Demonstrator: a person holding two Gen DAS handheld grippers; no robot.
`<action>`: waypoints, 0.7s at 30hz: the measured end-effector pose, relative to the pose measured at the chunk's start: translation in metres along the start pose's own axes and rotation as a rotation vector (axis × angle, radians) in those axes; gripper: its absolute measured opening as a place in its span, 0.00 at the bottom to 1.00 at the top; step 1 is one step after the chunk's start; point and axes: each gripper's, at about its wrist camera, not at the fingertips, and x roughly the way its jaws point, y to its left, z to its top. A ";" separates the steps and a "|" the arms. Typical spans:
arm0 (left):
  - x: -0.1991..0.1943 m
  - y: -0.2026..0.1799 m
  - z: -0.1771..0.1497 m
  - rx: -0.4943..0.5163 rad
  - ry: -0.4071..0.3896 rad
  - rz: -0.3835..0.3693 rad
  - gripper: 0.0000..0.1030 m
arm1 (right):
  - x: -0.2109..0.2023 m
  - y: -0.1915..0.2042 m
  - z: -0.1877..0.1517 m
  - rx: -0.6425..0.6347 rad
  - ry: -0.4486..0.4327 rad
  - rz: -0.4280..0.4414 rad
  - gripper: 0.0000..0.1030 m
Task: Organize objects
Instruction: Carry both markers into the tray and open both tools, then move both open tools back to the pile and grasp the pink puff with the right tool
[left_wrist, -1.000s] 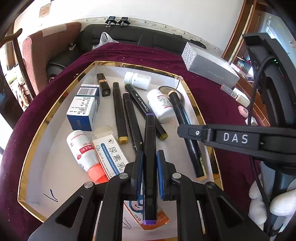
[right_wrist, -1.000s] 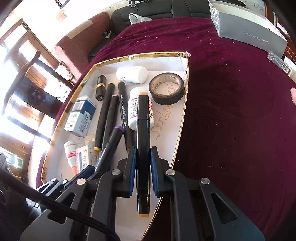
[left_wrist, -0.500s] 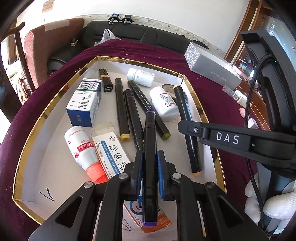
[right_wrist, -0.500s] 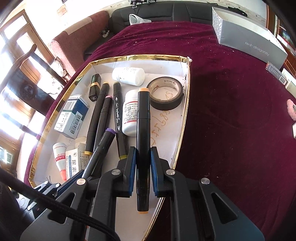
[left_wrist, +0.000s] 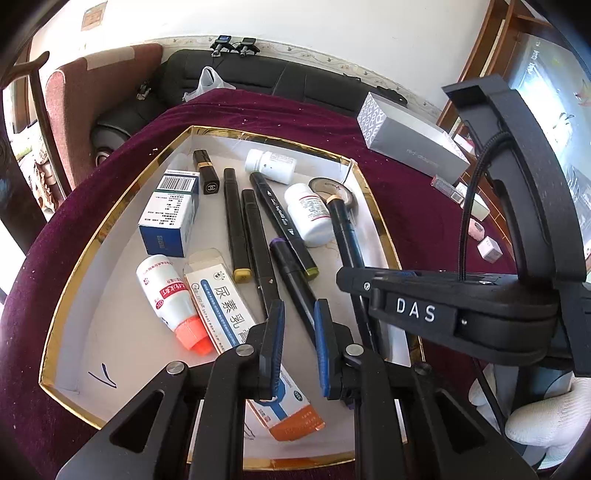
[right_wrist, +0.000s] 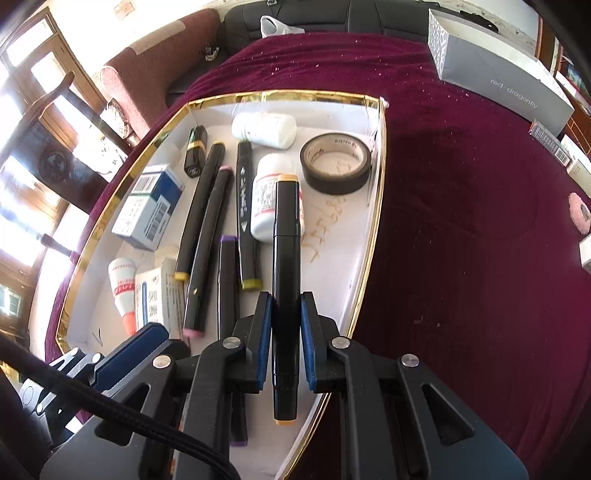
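Note:
A white tray with a gold rim (left_wrist: 110, 221) (right_wrist: 375, 221) holds several black markers, pill bottles and boxes. My left gripper (left_wrist: 297, 314) stands over the tray's near part, its jaws a narrow gap apart and pressing on nothing. The purple-capped marker (left_wrist: 291, 269) (right_wrist: 229, 295) lies tilted on the tray floor below that gap, beside the other markers. My right gripper (right_wrist: 286, 314) is shut on the orange-capped marker (right_wrist: 286, 229) (left_wrist: 343, 229), held above the tray's right side next to a white pill bottle (right_wrist: 266, 199).
A roll of dark tape (right_wrist: 336, 162) sits in the tray's far right corner. A blue-and-white box (left_wrist: 170, 210), a red-capped bottle (left_wrist: 166, 295) and a long carton (left_wrist: 229, 314) lie on the left. A grey box (right_wrist: 498, 81) rests on the maroon cloth (right_wrist: 461, 221).
The purple-capped marker has left my left gripper's jaws and now lies tilted in the tray. The right gripper with the orange-capped marker has shifted slightly over the tray.

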 end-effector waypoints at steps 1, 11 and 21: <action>-0.001 0.000 -0.001 0.002 -0.001 0.002 0.13 | 0.000 0.001 -0.001 0.001 0.006 0.003 0.13; -0.025 -0.004 0.000 0.019 -0.042 0.065 0.45 | -0.010 -0.004 -0.010 0.065 0.035 0.137 0.33; -0.047 -0.041 0.001 0.101 -0.083 0.093 0.56 | -0.066 -0.031 -0.028 0.069 -0.103 0.181 0.52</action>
